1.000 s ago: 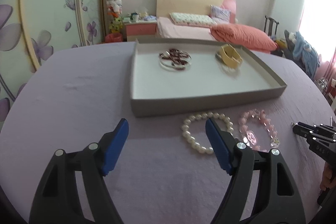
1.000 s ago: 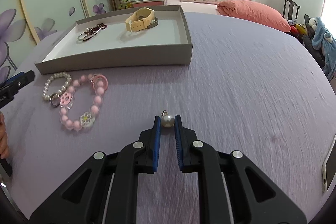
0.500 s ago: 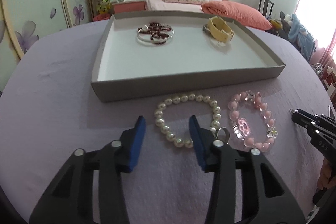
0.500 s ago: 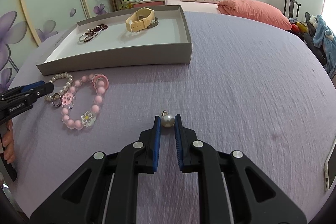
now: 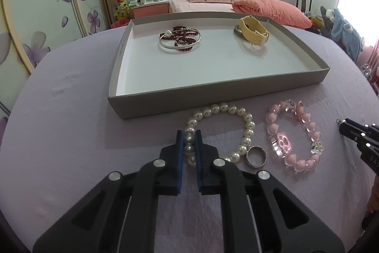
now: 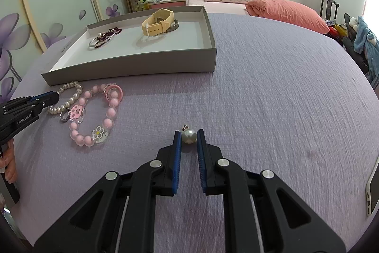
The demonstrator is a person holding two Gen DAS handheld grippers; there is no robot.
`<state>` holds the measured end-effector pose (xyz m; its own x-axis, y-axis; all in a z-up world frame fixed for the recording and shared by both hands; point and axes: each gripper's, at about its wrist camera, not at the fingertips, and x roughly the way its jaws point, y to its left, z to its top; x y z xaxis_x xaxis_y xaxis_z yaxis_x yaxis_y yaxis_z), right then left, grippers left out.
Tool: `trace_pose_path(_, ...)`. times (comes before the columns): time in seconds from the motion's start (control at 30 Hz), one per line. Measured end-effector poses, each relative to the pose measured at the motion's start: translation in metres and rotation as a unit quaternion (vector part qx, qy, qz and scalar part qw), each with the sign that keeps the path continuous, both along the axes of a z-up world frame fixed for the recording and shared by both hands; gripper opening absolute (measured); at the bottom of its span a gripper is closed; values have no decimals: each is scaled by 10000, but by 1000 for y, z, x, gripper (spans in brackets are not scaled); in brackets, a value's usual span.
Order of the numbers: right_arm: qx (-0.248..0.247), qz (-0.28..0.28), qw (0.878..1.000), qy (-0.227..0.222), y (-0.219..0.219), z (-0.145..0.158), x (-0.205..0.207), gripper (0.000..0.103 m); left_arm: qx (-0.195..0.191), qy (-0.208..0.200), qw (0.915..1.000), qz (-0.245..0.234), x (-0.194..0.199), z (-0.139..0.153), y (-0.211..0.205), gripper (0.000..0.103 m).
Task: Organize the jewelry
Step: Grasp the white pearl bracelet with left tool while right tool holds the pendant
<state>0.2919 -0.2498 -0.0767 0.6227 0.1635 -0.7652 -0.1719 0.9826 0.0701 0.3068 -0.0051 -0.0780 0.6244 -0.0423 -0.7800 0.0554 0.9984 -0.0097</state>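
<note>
Moved: left gripper (image 5: 189, 134) fingers closed onto pearl bracelet (image 5: 246, 125).
Beside: ring (image 5: 256, 157), pink bracelet (image 5: 308, 129) touching.
Right gripper (image 6: 189, 135): pearl pendant (image 6: 188, 135) clamped.

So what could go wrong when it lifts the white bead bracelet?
The left tool pinches only a few beads of the pearl bracelet, so it might slip out. The silver ring sits right against the bracelet and could get dragged along. The right tool holds a round pearl pendant at its very tips, which might pop free and roll.
</note>
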Motion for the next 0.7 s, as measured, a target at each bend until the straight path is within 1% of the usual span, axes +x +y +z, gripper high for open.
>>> trace_pose_path(0.17,2,2,10000,1,0,0,0,14,-320,-245,9992,55,-12,11,17,10)
trace_pose_path(0.3,5,1,10000,2,0,0,0,14,-471,-528,9975,64,-27,28,28,10)
trace_pose_path(0.43,2,0,10000,1,0,0,0,14,-579,-740,9956,17,-43,42,30,10)
trace_pose_path(0.7,-19,1,10000,-6,0,0,-1,14,-882,-972,9913,-62,-66,61,33,10)
